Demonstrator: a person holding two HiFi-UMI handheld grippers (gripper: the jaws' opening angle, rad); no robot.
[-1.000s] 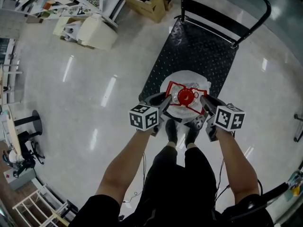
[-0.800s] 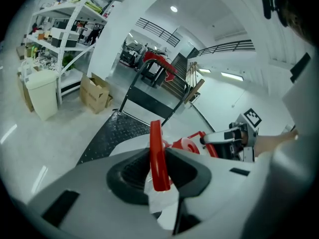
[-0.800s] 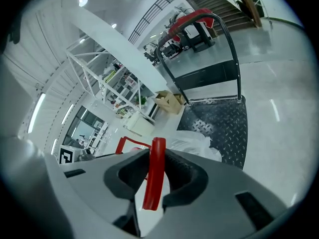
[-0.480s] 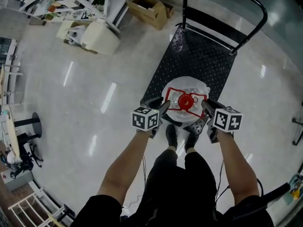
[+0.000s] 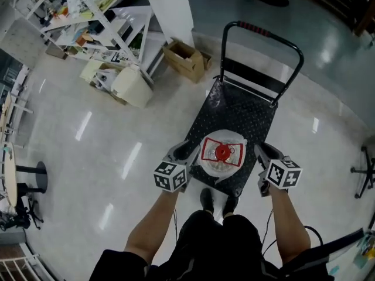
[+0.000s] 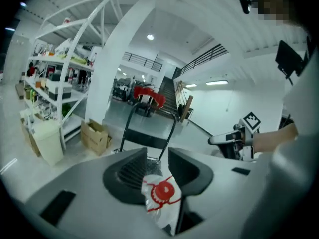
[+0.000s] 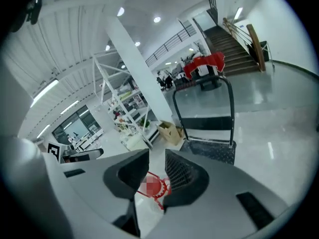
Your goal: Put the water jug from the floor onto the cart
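Observation:
The water jug [image 5: 221, 154], clear with a red cap and a red-printed wrapper, stands upright at the near end of the black cart [image 5: 249, 113]. My left gripper [image 5: 179, 152] hangs to its left and my right gripper [image 5: 265, 154] to its right, both clear of it. Both sets of jaws are opening, with nothing between them. In the left gripper view the jug [image 6: 162, 195] shows below the gap of the left gripper [image 6: 157, 156], with the right gripper [image 6: 232, 139] beyond. In the right gripper view its red cap [image 7: 154, 187] lies under the right gripper [image 7: 157, 158].
The cart's handle [image 5: 263, 34] rises at its far end. A cardboard box [image 5: 184, 58], a white bin [image 5: 132, 86] and white shelving [image 5: 88, 16] stand at the back left. The person's shoes [image 5: 206, 199] are just before the cart. A stool base [image 5: 32, 171] is at left.
Both grippers have lifted away from the jug's sides and spread apart. The jug stays standing on the cart. The head view has pulled up and back.

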